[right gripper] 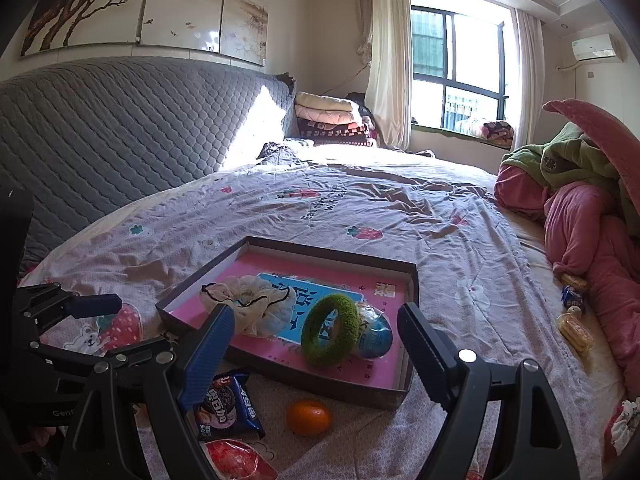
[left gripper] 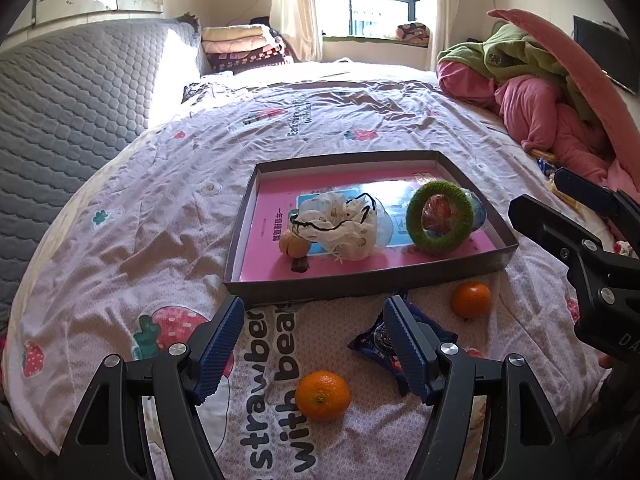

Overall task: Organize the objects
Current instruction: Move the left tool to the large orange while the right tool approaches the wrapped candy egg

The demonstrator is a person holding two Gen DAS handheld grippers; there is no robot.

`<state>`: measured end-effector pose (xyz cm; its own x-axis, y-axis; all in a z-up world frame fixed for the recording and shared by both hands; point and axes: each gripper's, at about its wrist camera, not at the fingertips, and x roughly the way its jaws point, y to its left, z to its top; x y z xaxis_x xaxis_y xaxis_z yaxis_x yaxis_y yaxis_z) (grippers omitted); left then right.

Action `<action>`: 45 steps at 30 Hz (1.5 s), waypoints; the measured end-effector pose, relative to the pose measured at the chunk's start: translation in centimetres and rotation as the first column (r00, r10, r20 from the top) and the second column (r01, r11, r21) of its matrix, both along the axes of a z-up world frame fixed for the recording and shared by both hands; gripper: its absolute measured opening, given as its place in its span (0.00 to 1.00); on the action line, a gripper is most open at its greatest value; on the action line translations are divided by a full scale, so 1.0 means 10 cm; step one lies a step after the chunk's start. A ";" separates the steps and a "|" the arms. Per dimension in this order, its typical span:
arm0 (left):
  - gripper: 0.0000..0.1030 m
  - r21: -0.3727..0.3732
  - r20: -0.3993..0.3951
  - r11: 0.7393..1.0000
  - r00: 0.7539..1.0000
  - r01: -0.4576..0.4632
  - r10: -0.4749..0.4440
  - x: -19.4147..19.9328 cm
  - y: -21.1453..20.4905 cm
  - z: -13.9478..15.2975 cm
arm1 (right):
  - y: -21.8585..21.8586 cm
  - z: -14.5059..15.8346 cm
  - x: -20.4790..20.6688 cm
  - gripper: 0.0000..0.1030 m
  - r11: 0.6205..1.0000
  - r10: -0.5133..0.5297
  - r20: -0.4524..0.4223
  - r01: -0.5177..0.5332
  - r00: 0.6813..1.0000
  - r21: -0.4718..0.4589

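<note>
With both the left hand-held gripper (left gripper: 312, 340) and the right hand-held gripper (right gripper: 316, 340) released and empty, we judged that the round orange tangerine (left gripper: 322, 395) at lower centre, outside the shallow grey cardboard tray (left gripper: 280, 294), might roll across the soft, rumpled bedsheet (left gripper: 160, 216) if nudged.

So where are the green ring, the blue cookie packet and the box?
green ring (left gripper: 460, 200), left wrist view, on its fuzzy right side.
blue cookie packet (right gripper: 236, 408), right wrist view, on its printed front.
box (left gripper: 360, 278), left wrist view, on its near wall.
</note>
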<state>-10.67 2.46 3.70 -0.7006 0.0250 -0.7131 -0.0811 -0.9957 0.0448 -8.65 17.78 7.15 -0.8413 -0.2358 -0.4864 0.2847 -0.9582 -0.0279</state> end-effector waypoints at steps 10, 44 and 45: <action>0.72 0.025 0.019 1.000 1.000 0.010 -0.011 0.09 -0.08 -0.16 | -0.10 -0.19 0.28 0.81 1.000 0.011 0.017 -0.011 1.000 0.004; 0.72 -0.007 0.047 0.998 0.997 0.065 -0.065 0.41 -0.16 -0.43 | -0.24 -0.51 0.70 0.81 0.999 -0.045 0.109 0.043 0.993 0.013; 0.72 -0.008 0.049 0.998 0.997 0.063 -0.062 0.41 -0.17 -0.44 | -0.25 -0.52 0.71 0.81 0.999 -0.046 0.111 0.044 0.993 0.015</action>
